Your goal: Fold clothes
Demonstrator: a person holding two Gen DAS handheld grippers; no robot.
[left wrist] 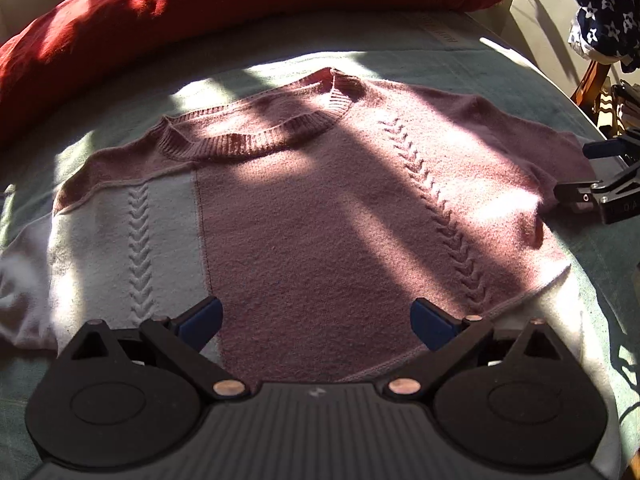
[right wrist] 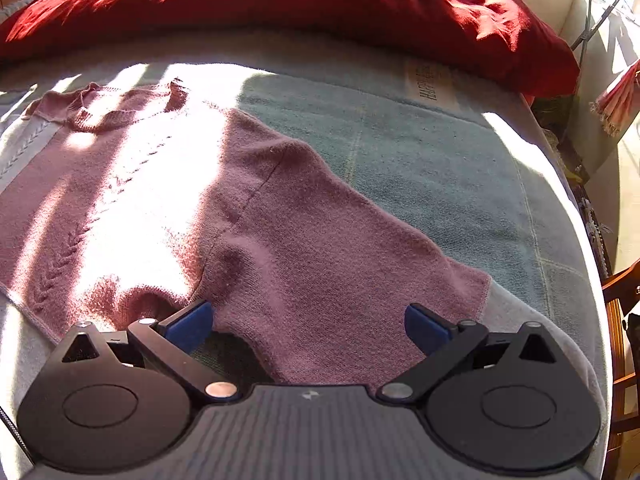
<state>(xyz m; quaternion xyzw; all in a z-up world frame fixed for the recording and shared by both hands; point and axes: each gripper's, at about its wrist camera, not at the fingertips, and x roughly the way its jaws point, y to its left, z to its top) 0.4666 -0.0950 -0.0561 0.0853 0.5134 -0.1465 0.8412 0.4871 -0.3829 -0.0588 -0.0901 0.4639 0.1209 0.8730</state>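
Note:
A dusty-pink and white knit sweater (left wrist: pixel 304 216) lies flat, front up, on a pale green blanket (left wrist: pixel 440 52), neckline away from me. My left gripper (left wrist: pixel 316 320) hovers open over the sweater's lower body, nothing between its blue pads. In the right wrist view the sweater's pink sleeve (right wrist: pixel 320 264) stretches toward the lower right. My right gripper (right wrist: pixel 308 326) stands open above that sleeve near the armpit. The right gripper (left wrist: pixel 592 168) also shows at the right edge of the left wrist view, open beside the sleeve.
A red duvet (right wrist: pixel 320 4) is bunched along the far side of the bed. A navy star-print cloth (left wrist: pixel 604 12) hangs at the upper right. A wooden chair (right wrist: pixel 620 344) stands off the bed's right edge. Strong sun and shadow stripes cross the sweater.

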